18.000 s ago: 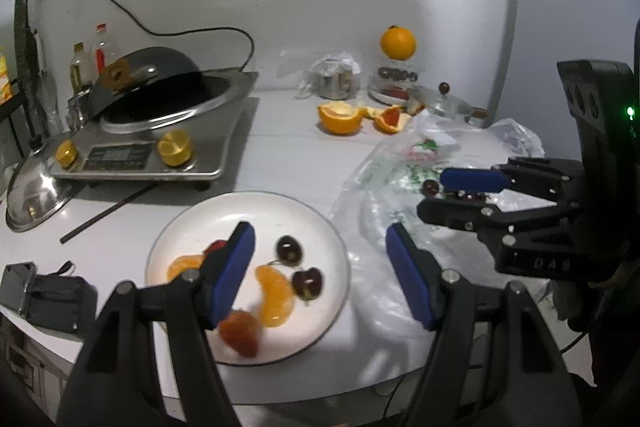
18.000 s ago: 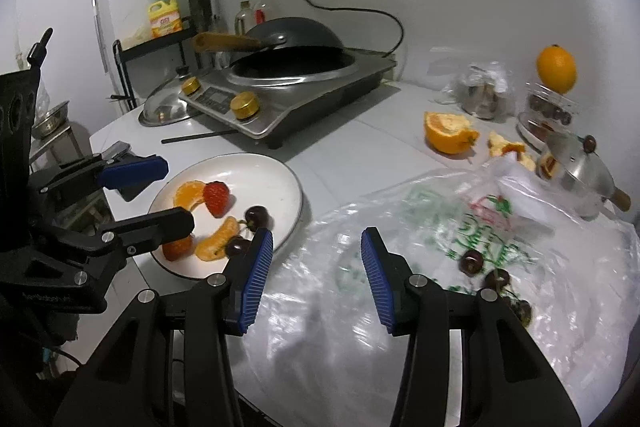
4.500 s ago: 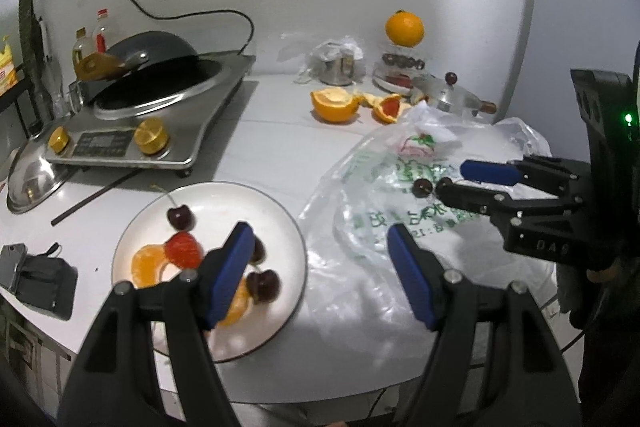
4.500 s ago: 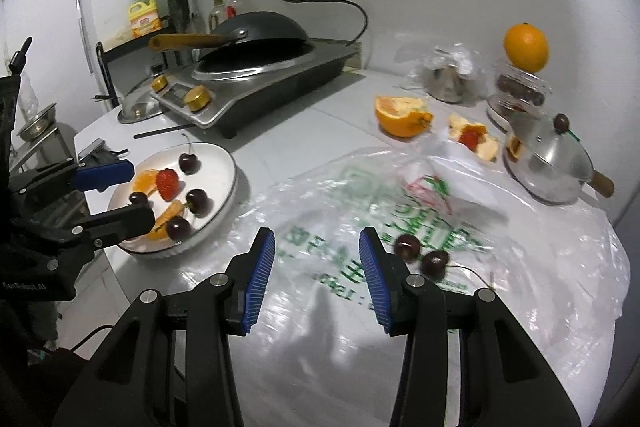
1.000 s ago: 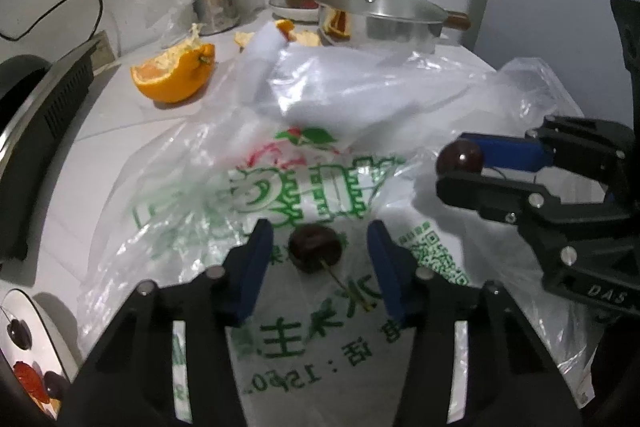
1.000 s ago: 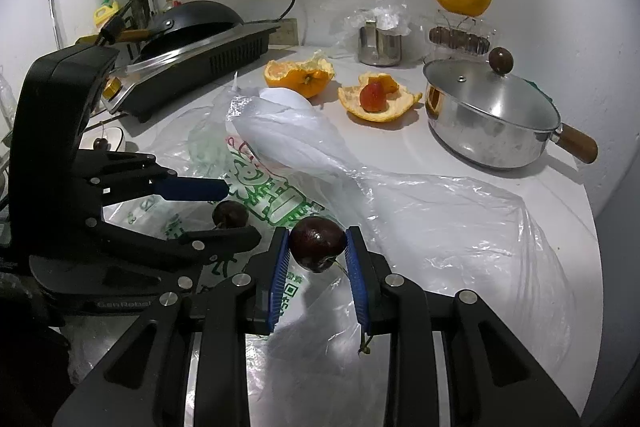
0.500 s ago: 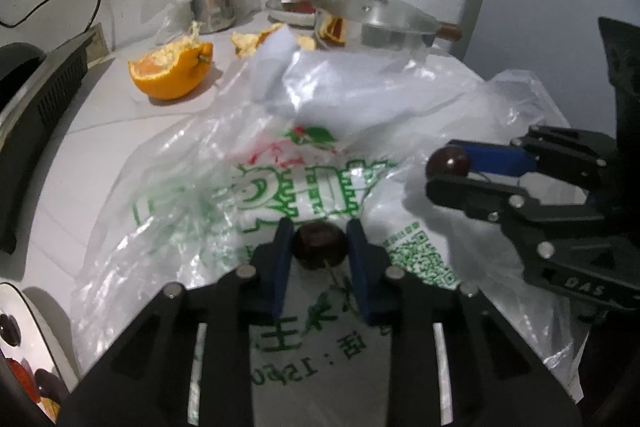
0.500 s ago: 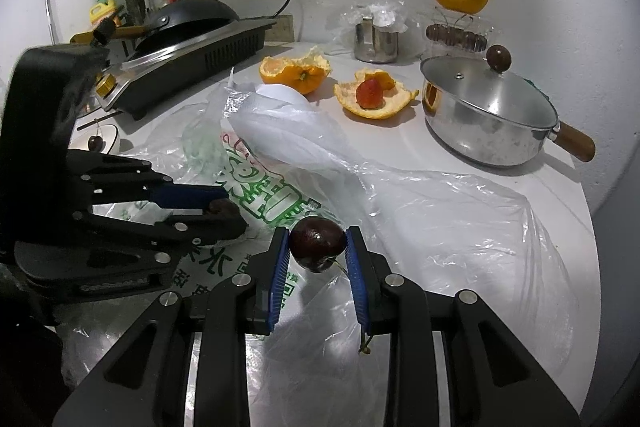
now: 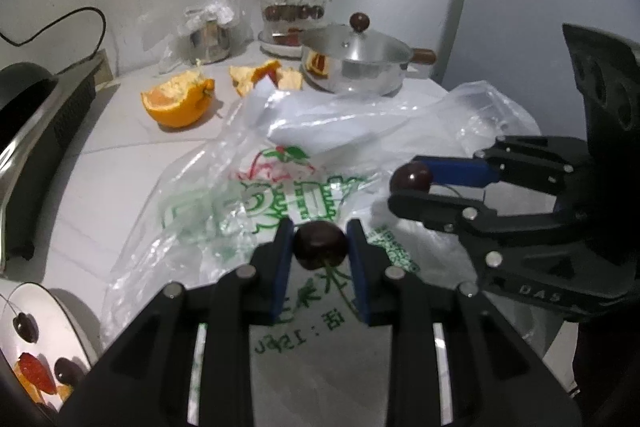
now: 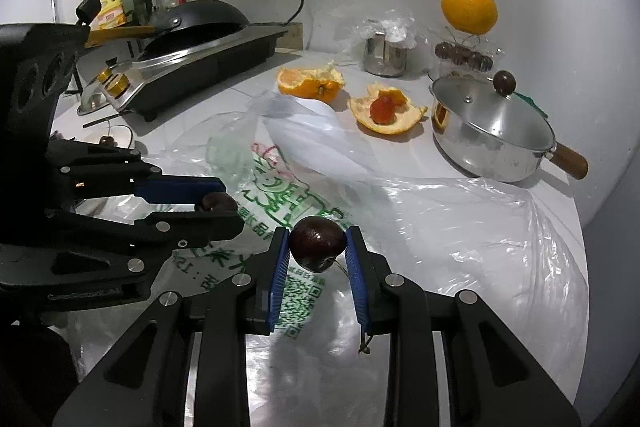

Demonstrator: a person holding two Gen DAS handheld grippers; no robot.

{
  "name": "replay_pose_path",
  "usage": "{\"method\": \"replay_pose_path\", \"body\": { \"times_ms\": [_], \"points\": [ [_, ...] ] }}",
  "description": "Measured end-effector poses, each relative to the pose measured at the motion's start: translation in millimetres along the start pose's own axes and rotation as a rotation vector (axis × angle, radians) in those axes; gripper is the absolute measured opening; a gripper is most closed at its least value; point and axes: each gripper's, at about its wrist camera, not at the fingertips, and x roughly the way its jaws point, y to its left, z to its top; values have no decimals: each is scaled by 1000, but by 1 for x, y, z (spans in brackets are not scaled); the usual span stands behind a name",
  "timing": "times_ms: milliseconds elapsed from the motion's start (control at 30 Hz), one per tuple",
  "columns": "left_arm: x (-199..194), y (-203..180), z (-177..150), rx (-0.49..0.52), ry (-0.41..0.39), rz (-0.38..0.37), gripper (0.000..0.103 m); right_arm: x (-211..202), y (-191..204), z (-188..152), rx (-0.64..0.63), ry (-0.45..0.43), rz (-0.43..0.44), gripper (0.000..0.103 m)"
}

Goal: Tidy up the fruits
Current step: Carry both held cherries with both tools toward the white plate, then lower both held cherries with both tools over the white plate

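Note:
My left gripper (image 9: 320,247) is shut on a dark cherry (image 9: 320,245) just above the clear plastic bag (image 9: 248,211). It also shows in the right wrist view (image 10: 218,205). My right gripper (image 10: 318,247) is shut on a second dark cherry (image 10: 317,243) and holds it above the bag (image 10: 420,227); it also shows in the left wrist view (image 9: 412,183). The white plate (image 9: 60,315) with cherries, a strawberry and orange segments lies at the lower left edge.
A cut orange (image 9: 176,103) and peel holding a strawberry (image 10: 382,109) lie behind the bag. A lidded steel pot (image 10: 492,131), a whole orange (image 10: 469,7) on a container, a steel cup (image 10: 385,57) and an induction cooker with a wok (image 10: 192,43) stand around.
My left gripper has closed on the cherry that lay on the bag. My right gripper keeps holding its cherry, nearly still.

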Motion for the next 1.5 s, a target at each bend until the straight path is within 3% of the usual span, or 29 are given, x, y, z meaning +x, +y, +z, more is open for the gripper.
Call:
{"method": "replay_pose_path", "body": {
  "times_ms": [567, 1500],
  "points": [
    [-58, 17, -20, -14, -80, 18, 28, -21, 48, 11, -54, -21, -6, 30],
    [-134, 99, -84, -147, -144, 99, 28, -21, 152, 35, -179, -25, 20, 30]
  ]
}}
